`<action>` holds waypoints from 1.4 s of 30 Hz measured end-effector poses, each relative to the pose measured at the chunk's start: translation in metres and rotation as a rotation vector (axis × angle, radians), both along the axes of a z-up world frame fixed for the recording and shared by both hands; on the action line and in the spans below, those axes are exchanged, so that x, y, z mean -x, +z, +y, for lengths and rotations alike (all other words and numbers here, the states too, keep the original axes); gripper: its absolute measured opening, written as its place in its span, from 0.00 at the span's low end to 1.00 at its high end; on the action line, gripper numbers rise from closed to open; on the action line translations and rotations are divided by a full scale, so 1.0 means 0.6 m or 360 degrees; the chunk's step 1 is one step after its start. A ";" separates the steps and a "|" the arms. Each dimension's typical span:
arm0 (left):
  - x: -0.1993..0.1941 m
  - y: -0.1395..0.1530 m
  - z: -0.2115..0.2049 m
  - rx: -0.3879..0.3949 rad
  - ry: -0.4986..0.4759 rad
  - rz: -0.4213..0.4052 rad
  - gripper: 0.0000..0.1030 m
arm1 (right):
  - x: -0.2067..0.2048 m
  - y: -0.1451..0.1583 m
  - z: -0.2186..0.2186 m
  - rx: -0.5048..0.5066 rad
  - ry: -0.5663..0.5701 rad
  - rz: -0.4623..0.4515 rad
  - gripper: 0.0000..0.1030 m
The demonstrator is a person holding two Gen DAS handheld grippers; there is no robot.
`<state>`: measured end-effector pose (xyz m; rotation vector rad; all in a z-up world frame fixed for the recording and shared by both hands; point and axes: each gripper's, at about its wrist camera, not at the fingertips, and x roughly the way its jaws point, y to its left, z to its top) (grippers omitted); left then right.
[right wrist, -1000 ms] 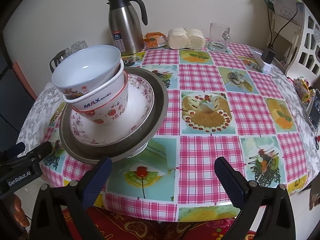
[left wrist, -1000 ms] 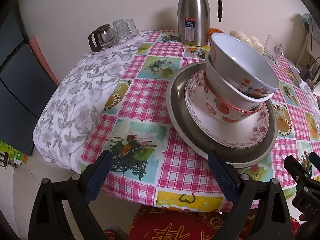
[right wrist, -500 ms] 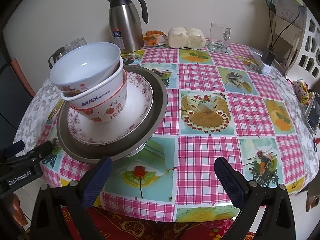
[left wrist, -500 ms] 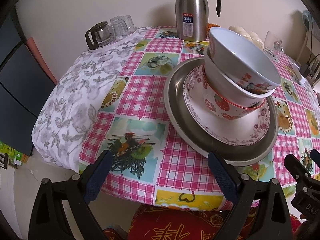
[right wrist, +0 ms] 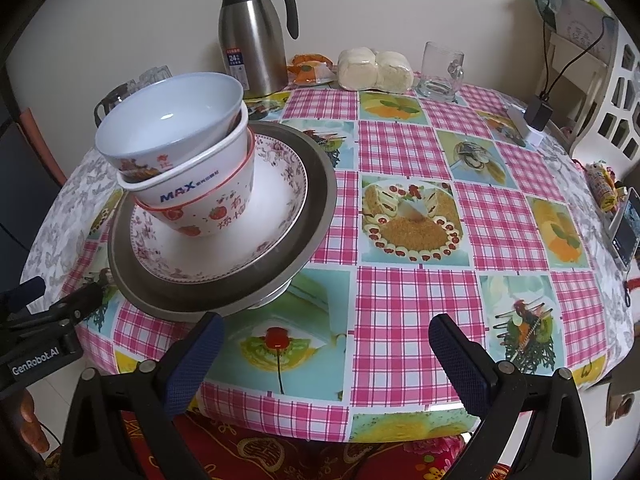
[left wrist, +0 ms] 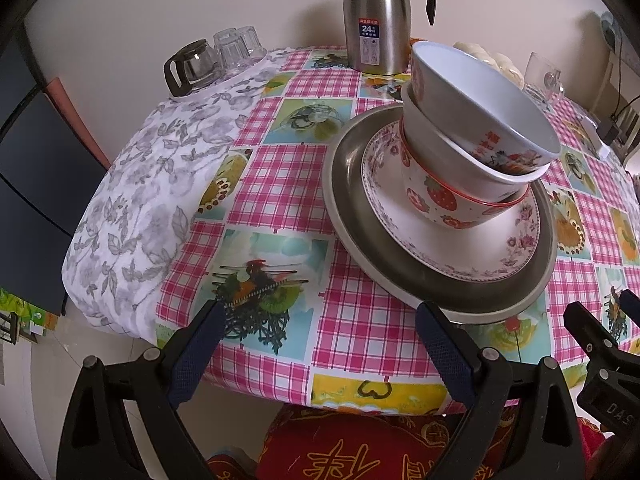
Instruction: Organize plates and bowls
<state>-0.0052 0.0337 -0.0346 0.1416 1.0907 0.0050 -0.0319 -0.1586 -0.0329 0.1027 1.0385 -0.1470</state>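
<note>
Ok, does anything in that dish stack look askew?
Yes. The top bowl sits tilted in the MAX bowl, not nested flat, and the metal plate slopes, its near-right edge raised off the tablecloth.

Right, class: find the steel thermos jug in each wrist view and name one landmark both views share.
Left wrist view: the steel thermos jug stands top centre, behind the stacked bowls.
Right wrist view: the jug stands upper left of centre, behind and right of the bowls.
Shared landmark: the metal tray under the stack.
</note>
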 end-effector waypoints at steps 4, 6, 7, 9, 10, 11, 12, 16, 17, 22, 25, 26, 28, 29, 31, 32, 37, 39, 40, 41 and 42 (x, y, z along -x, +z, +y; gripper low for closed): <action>0.000 -0.001 -0.001 -0.0005 -0.0003 0.0007 0.93 | 0.000 -0.001 -0.001 -0.0001 -0.0002 0.0004 1.00; 0.000 -0.001 -0.002 -0.0006 -0.0005 0.0007 0.93 | 0.000 -0.001 -0.002 0.0000 -0.0001 0.0007 1.00; 0.000 -0.001 -0.002 -0.0006 -0.0004 0.0008 0.93 | 0.000 -0.001 -0.002 0.0001 -0.0001 0.0008 1.00; 0.000 -0.001 -0.002 -0.0006 -0.0002 0.0010 0.93 | 0.000 -0.001 -0.002 0.0001 -0.0001 0.0007 1.00; 0.000 -0.002 -0.002 -0.0005 -0.0001 0.0013 0.93 | 0.001 -0.001 -0.002 0.0003 -0.0001 0.0008 1.00; 0.000 -0.002 -0.001 -0.0003 0.0000 0.0015 0.93 | 0.000 -0.001 -0.001 0.0001 -0.0001 0.0008 1.00; 0.000 -0.002 -0.001 -0.0003 0.0000 0.0016 0.93 | 0.000 -0.001 -0.002 0.0003 -0.0001 0.0009 1.00; -0.001 -0.005 -0.002 -0.0029 0.0007 0.0034 0.93 | 0.001 -0.001 -0.002 0.0007 -0.0003 0.0009 1.00; -0.002 -0.007 -0.001 -0.0033 0.0007 0.0037 0.93 | 0.002 0.000 -0.002 0.0007 -0.0004 0.0009 1.00; -0.001 -0.006 -0.001 -0.0026 0.0004 0.0035 0.93 | 0.002 -0.001 -0.002 0.0012 -0.0001 0.0018 1.00; -0.001 -0.006 -0.002 -0.0027 0.0004 0.0036 0.93 | 0.002 -0.001 -0.002 0.0016 0.0003 0.0021 1.00; -0.002 -0.007 -0.002 -0.0026 0.0004 0.0036 0.93 | 0.001 -0.001 -0.002 0.0017 0.0004 0.0022 1.00; -0.002 -0.007 -0.002 -0.0027 0.0004 0.0036 0.93 | 0.001 -0.002 -0.002 0.0017 0.0003 0.0026 1.00; -0.002 -0.007 -0.002 -0.0027 0.0004 0.0037 0.93 | 0.001 -0.002 -0.002 0.0017 0.0003 0.0028 1.00; -0.002 -0.007 -0.002 -0.0026 0.0005 0.0036 0.93 | 0.001 -0.002 -0.003 0.0017 0.0000 0.0029 1.00; -0.002 -0.007 -0.002 -0.0026 0.0005 0.0036 0.93 | 0.001 -0.002 -0.003 0.0017 -0.0001 0.0029 1.00; -0.001 -0.006 -0.002 -0.0026 0.0004 0.0036 0.93 | 0.001 -0.003 -0.004 0.0016 -0.0004 0.0033 1.00; -0.001 -0.006 -0.002 -0.0026 0.0004 0.0036 0.93 | 0.001 -0.003 -0.005 0.0015 -0.0003 0.0033 1.00; -0.002 -0.006 -0.001 -0.0026 0.0003 0.0037 0.93 | 0.001 -0.003 -0.005 0.0016 -0.0002 0.0034 1.00; -0.002 -0.006 -0.001 -0.0027 0.0003 0.0037 0.93 | 0.000 -0.002 -0.004 0.0016 -0.0003 0.0032 1.00; -0.002 -0.006 -0.001 -0.0027 0.0003 0.0037 0.93 | 0.000 -0.002 -0.004 0.0016 -0.0004 0.0032 1.00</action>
